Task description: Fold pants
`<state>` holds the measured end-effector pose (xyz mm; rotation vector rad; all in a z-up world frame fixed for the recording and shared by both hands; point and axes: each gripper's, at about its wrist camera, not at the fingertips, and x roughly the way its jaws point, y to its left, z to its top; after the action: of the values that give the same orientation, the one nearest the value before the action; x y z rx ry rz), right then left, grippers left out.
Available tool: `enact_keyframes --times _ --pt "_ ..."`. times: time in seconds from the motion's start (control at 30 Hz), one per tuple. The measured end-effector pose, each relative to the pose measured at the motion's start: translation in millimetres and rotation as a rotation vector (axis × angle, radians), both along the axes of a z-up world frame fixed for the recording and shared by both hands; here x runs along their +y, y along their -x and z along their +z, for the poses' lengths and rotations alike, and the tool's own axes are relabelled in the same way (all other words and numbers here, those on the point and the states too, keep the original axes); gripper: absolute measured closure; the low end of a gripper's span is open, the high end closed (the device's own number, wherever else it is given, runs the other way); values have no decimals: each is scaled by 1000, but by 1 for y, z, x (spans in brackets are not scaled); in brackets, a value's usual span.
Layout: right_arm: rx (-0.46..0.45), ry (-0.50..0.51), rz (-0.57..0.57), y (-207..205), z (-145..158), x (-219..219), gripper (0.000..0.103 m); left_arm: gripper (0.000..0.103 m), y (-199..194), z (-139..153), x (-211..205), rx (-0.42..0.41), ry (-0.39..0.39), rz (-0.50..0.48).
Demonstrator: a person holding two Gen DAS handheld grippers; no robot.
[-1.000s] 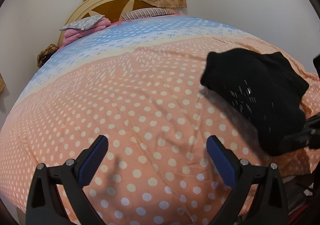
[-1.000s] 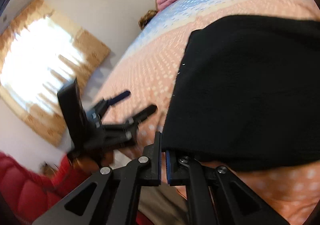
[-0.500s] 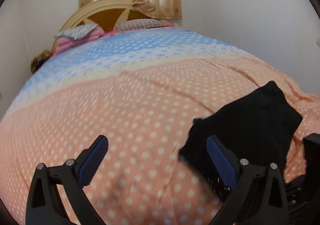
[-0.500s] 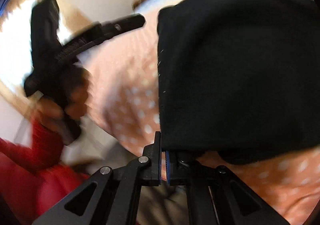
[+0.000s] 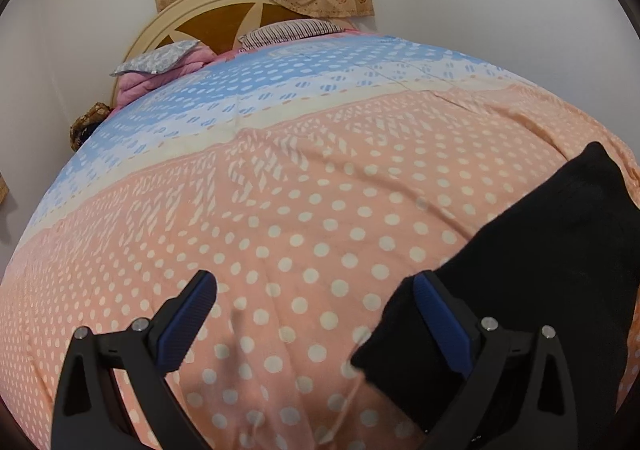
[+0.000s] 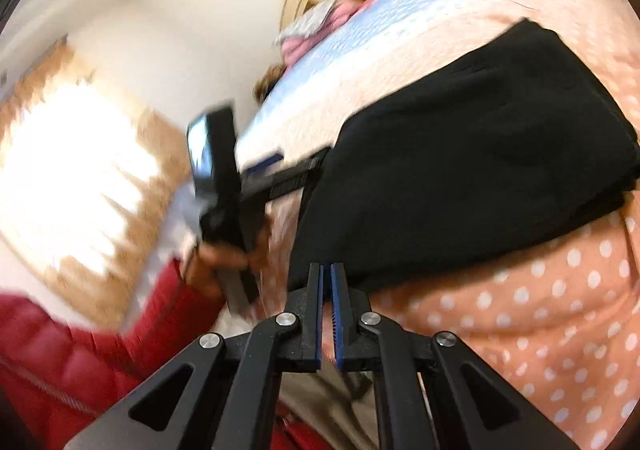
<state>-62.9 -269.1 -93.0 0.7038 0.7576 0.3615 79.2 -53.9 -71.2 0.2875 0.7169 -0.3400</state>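
The folded black pants (image 5: 540, 282) lie to the right of the wide-open left gripper (image 5: 316, 314), while the right gripper (image 6: 326, 314), nearly closed, probably pinches their near edge.

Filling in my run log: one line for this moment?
stage: mid-fold | pants: folded black bundle on bedspread | left gripper: open beside pants edge | right gripper: shut at near edge
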Motion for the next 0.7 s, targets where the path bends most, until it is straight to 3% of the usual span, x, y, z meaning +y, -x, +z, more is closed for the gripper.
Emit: enact_keyframes --times 0.07,0.1,0.17,0.2,0.3,0.37,0.47,0.53,0.7 --pt "-48 -15 20 -2 2 4 99 1 0 1 1 -1 -7 -1" --pt "-45 28 52 -8 -2 11 99 1 0 4 3 1 -12 6" --pt "95 245 84 -20 -13 41 103 2 4 10 6 -5 -7 8" --pt "104 255 80 -19 -17 41 103 2 7 14 8 -15 -3 3" --pt "100 205 7 -4 -7 29 100 2 21 24 16 -51 3 -17" --pt "47 173 -1 10 5 26 100 2 28 27 23 -38 36 -32" --pt "37 34 69 20 6 30 100 2 40 28 30 -8 91 -65" --pt "48 -47 145 12 -3 50 100 2 44 28 29 -8 78 -66" --pt "56 -2 193 -32 -32 100 100 2 41 34 39 -24 75 -22"
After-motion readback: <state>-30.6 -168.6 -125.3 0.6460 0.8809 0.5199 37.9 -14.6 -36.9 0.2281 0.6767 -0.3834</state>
